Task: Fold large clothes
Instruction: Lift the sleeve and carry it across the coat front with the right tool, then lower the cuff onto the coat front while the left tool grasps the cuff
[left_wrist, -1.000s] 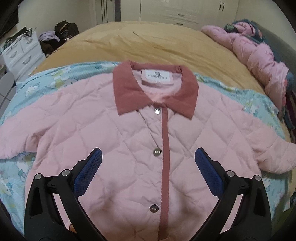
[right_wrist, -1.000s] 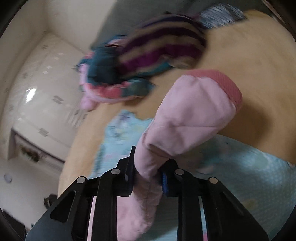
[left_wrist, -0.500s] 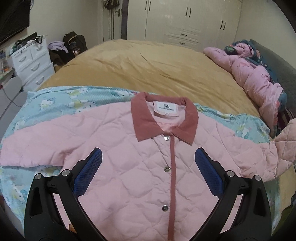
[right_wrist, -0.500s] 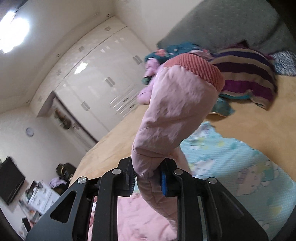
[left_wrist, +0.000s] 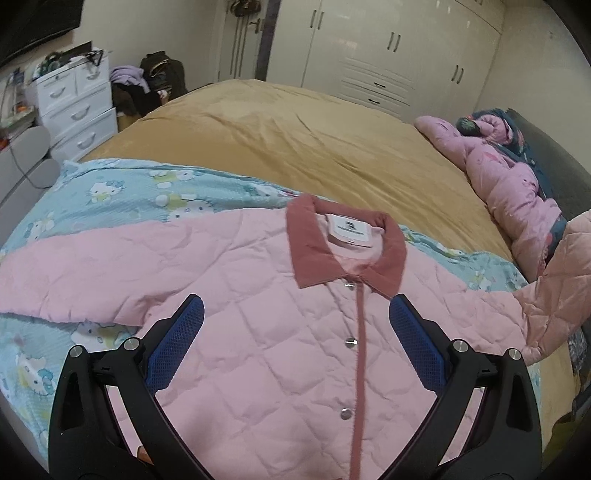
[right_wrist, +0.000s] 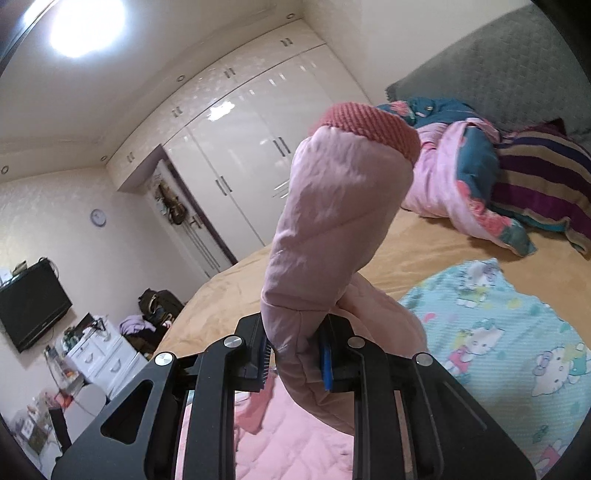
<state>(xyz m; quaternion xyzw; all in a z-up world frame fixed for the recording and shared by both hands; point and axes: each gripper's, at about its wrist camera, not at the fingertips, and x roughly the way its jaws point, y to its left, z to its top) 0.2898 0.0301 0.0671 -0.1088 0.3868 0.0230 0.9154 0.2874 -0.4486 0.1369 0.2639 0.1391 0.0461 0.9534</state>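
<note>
A pink quilted jacket (left_wrist: 258, 332) is lying front up and buttoned on a cartoon-print blanket (left_wrist: 122, 192) spread over the bed (left_wrist: 295, 140), collar toward the far side, so its body is staying flat for folding. The right tongs (right_wrist: 293, 363) are clamped on one sleeve (right_wrist: 332, 229) a little below its knitted cuff (right_wrist: 369, 123), holding it lifted with the cuff standing up above the bed, probably to swing it across the chest, though the fisheye makes the direction hard to judge. The left tongs (left_wrist: 295, 336) are hanging wide open and empty above the jacket's front, gripping nothing. The other sleeve is lying stretched out flat on the blanket.
</note>
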